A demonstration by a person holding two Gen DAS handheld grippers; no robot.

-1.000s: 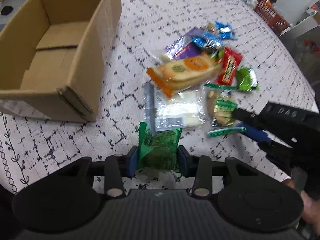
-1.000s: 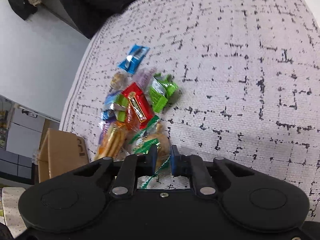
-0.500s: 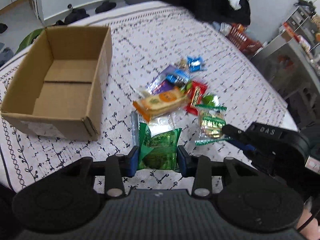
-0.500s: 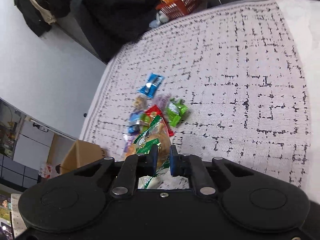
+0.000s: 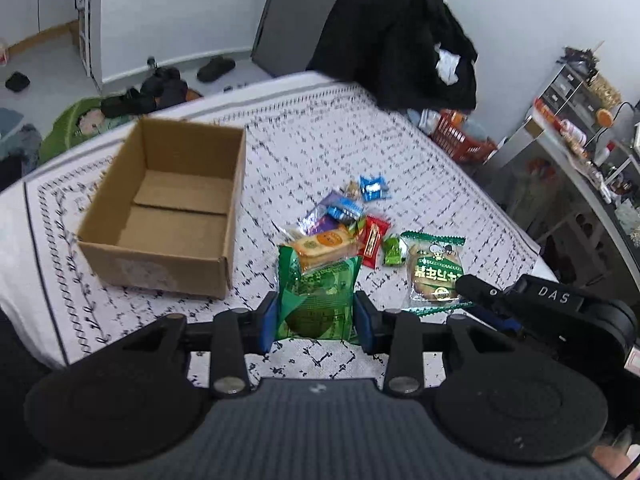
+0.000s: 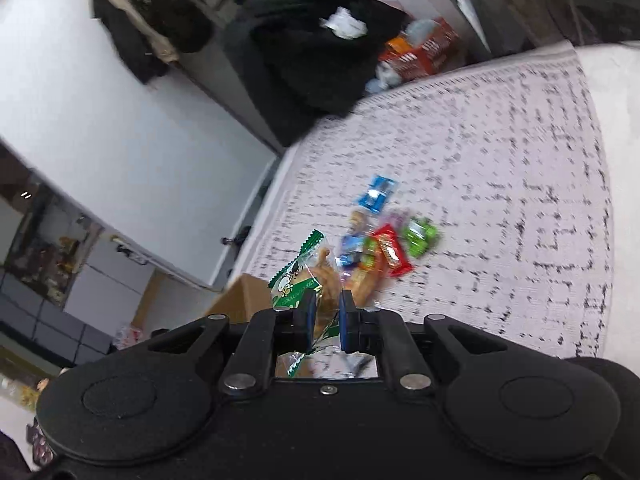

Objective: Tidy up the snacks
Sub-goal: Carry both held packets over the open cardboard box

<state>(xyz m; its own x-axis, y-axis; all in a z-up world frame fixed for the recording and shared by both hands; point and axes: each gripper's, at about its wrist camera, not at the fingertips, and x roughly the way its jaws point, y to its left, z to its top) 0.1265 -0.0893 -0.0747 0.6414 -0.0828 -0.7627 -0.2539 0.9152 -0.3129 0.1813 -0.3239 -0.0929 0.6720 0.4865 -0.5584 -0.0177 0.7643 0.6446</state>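
My left gripper point(image 5: 316, 320) is shut on a green snack packet point(image 5: 316, 296) and holds it above the table, near the open cardboard box point(image 5: 168, 208). My right gripper point(image 6: 326, 320) is shut on a clear bread packet with green print point(image 6: 308, 280), lifted off the table; this packet also shows in the left wrist view point(image 5: 434, 270). A pile of small snacks point(image 5: 344, 224) lies on the patterned tablecloth point(image 5: 304, 148) right of the box, with an orange cracker pack point(image 5: 324, 242), a red bar point(image 5: 372, 240) and a blue packet point(image 5: 374, 188).
A black coat point(image 5: 396, 36) hangs behind the table's far edge. An orange basket point(image 5: 460, 136) sits beyond the far right corner. Shelving with jars point(image 5: 580, 120) stands at the right. Shoes lie on the floor point(image 5: 168, 84).
Both grippers have risen and pulled back from the pile, each lifting its packet. The box and whole table have come into view.
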